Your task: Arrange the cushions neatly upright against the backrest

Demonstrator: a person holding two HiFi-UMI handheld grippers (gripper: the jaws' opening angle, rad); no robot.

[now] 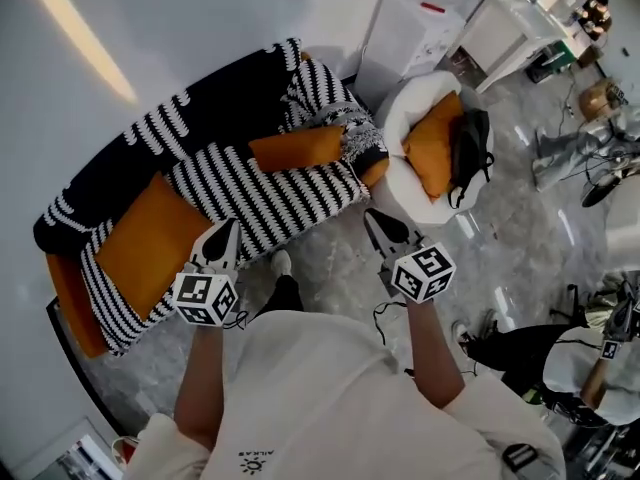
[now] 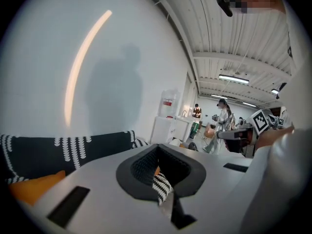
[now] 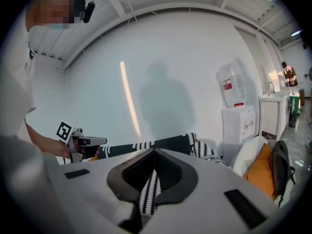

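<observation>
**Q:** Where do the cushions lie, starting at the left?

**A:** At the left end of the striped sofa (image 1: 250,203), a big orange cushion (image 1: 150,243) lies on the seat. Its far edge is near the black backrest (image 1: 200,108).

**Q:** And your left gripper?

**A:** My left gripper (image 1: 232,225) hangs at the seat's front edge, just beside that cushion's right corner. Its jaws are pressed together with nothing between them. Only the sofa's stripes show past them.

**Q:** Further along?

**A:** A smaller orange cushion (image 1: 297,148) lies on the seat toward the right end. Behind it a black-and-white striped cushion (image 1: 322,90) stands in the corner.

**Q:** The right gripper?

**A:** My right gripper (image 1: 372,215) is over the floor, off the sofa's right front corner. Its jaws are closed tight and empty too.

**Q:** Beyond the sofa?

**A:** A white round chair (image 1: 400,108) stands just beside it. It holds a third orange cushion (image 1: 435,148) propped up, with a black bag (image 1: 468,153) against it.
</observation>
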